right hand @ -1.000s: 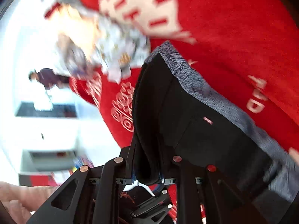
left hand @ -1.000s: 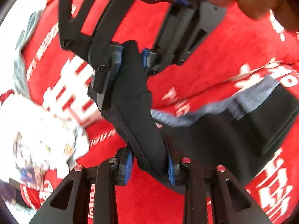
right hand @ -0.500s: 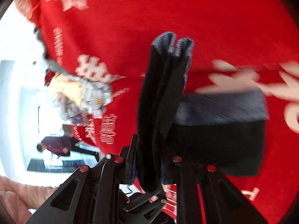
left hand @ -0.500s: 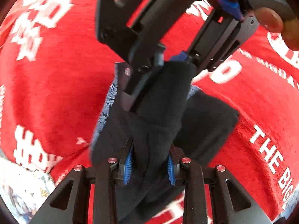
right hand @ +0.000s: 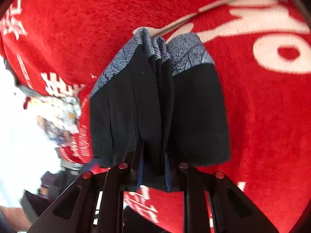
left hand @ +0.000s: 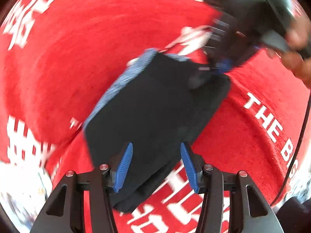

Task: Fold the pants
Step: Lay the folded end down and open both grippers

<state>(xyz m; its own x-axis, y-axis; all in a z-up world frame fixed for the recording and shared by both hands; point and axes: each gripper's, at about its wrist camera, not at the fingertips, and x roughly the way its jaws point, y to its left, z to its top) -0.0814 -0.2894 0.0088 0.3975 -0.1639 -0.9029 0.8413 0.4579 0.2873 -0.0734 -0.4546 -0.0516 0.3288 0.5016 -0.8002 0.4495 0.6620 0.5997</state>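
Observation:
The black pants (left hand: 155, 112) with a blue-grey patterned band (left hand: 116, 85) lie folded into a small bundle on the red cloth (left hand: 77, 48). My left gripper (left hand: 156, 165) is open just above the near edge of the bundle, its blue pads (left hand: 124, 165) apart and holding nothing. My right gripper (right hand: 153, 170) is shut on the pants (right hand: 151, 106), pinching a thick fold between its jaws. The right gripper also shows blurred in the left wrist view (left hand: 223, 66), at the bundle's far corner.
The red cloth (right hand: 262, 116) with white lettering covers the surface. A crumpled white patterned garment (right hand: 58, 116) lies at the cloth's left edge. A bright white room lies beyond that edge.
My left gripper has opened and let go of the pants. The bundle has come down flat on the red cloth, and my right gripper still grips it.

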